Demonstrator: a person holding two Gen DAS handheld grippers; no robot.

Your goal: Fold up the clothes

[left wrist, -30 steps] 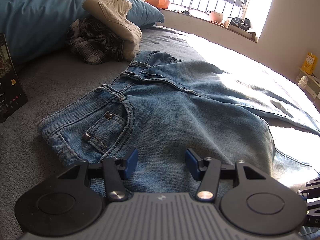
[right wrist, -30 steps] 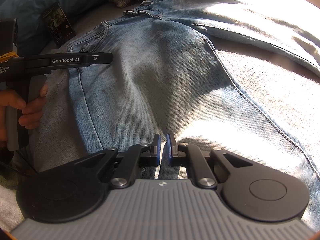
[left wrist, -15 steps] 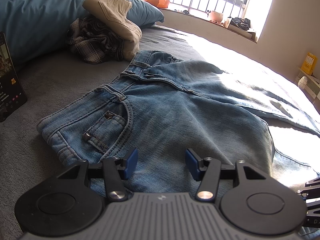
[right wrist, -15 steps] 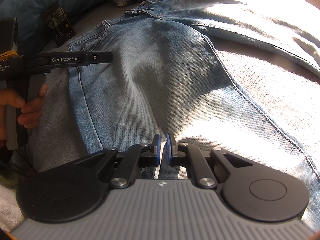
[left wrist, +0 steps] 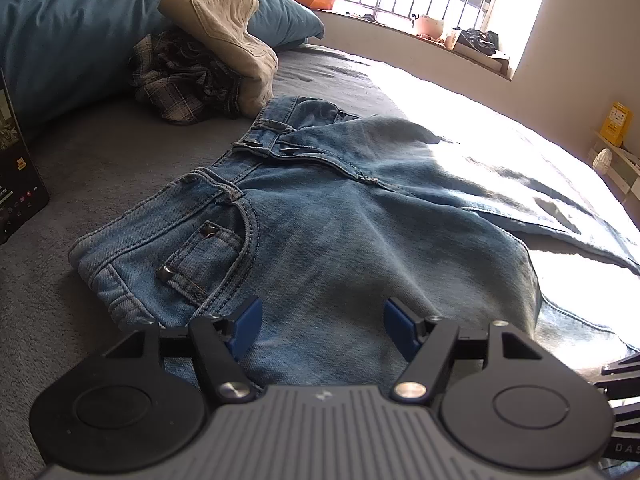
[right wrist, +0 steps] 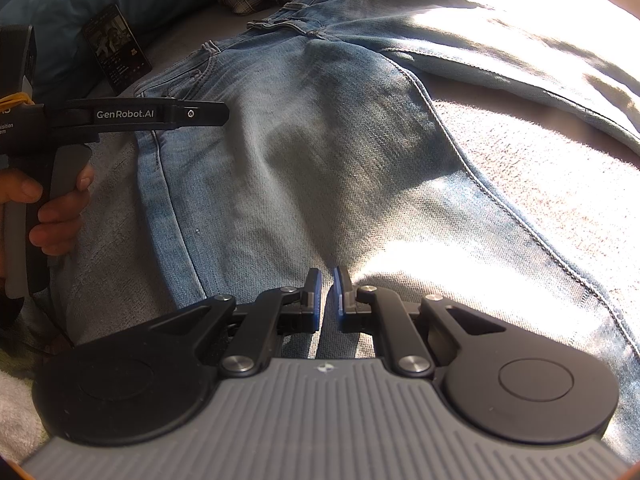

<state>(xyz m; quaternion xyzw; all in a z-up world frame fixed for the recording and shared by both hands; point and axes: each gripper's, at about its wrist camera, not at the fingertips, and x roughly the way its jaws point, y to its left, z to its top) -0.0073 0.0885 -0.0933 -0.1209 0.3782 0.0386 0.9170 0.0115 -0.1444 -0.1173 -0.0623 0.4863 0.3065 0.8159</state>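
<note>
jeans (left wrist: 360, 240) were seen spread flat on a grey bed cover (left wrist: 100, 168), waistband toward the far left near a heap of plaid and beige clothes (left wrist: 208, 60), legs running off to the right into strong window light. both legs were laid open side by side, so the fold was judged to be at its very start, with no crease yet made.

the left gripper (left wrist: 322, 322) was held low over the hip of the denim, just right of the front pocket (left wrist: 200, 256), its blue pads (left wrist: 245, 322) set well apart and nothing caught between them. in the right wrist view the same tool could be made out from the side, gripped by the left hand (right wrist: 56, 208). the right gripper (right wrist: 327, 294) was poised over the near thigh, its fingers drawn almost together with only a narrow slit left; whether any cloth was nipped in that slit could not be told, though the fabric below appeared to lie undisturbed.

a dark phone-like screen (right wrist: 116, 48) was propped against a blue pillow (left wrist: 72, 32) at the far left, clear of the garment.

the next move was judged to call for an edge to be taken at waistband and leg, so that one leg might be carried across onto the other. care would be needed that both layers of heavy denim were caught and that the seams were kept aligned, since thick cloth was likely to slip from a shallow pinch.
</note>
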